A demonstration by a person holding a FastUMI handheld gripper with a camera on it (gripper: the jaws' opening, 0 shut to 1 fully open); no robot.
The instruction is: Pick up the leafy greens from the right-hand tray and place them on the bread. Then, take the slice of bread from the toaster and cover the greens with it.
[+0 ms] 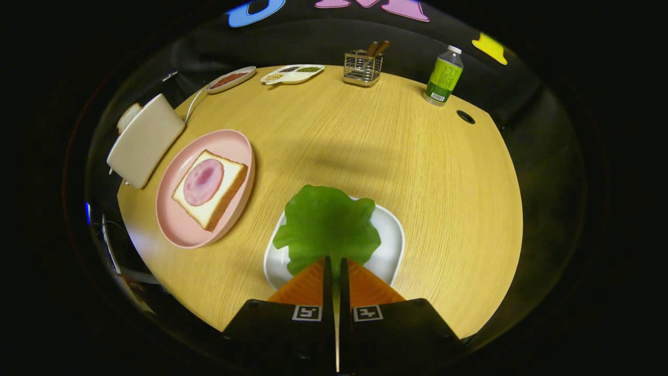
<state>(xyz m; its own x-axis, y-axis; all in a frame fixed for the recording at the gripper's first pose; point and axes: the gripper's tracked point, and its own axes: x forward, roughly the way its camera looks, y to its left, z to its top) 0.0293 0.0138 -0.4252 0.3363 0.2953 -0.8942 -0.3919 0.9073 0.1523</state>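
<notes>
- Claw (pixel 334 267) closed almost fully, orange fingers (pixel 308 287) pinched on the near edge of the leafy greens (pixel 326 224), only a thin slit left between them.
- Leafy greens spread flat ahead of the fingers, covering much of the white tray (pixel 391 240) and overhanging its far rim; whether lifted clear of the tray or resting on it, cannot tell.
- White tray on the near part of the wooden tabletop (pixel 407 156), right of the pink plate (pixel 180 227).
- On the pink plate, a bread slice (pixel 229 177) topped with a round slice of ham (pixel 202 181), apart from the greens and to the left of the fingers.
- Toaster (pixel 143 141) just beyond and left of the pink plate, tilted in view, with a slice of bread (pixel 128 116) sticking out of its top; white cord trailing from it toward the far edge.
- Along the far edge of the tabletop: an oval dish with something reddish (pixel 230 79), a divided dish of seasonings (pixel 292 74), a wire holder with wooden sticks (pixel 362 68), and a green-labelled bottle (pixel 443 77) with a white cap.
- Small dark hole (pixel 465 117) in the tabletop near the bottle.
</notes>
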